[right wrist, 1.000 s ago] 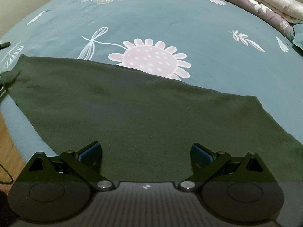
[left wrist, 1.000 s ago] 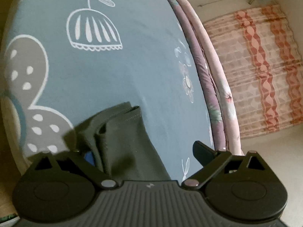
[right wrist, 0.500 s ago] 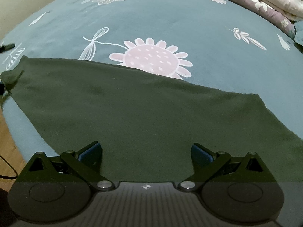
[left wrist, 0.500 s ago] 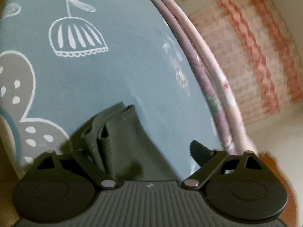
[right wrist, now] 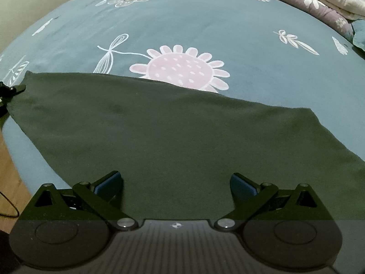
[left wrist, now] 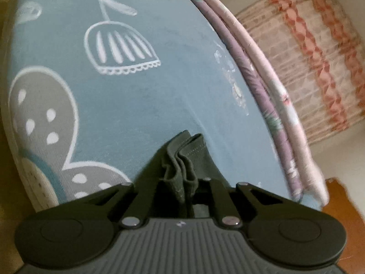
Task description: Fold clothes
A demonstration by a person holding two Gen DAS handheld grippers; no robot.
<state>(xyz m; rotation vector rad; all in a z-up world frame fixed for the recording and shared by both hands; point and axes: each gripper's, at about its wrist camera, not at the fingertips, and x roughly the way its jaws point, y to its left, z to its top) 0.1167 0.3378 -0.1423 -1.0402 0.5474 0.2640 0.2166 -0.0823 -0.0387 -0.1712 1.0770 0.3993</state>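
On bedsheet, left tool closing, now pinching garment hem

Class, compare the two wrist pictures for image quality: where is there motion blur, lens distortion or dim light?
Left wrist view: the striped mat and folded quilts smear with motion blur, light is brighter. Right wrist view: sharp but dim, the bedsheet bulges into a fisheye dome, the dark green garment shows little detail.
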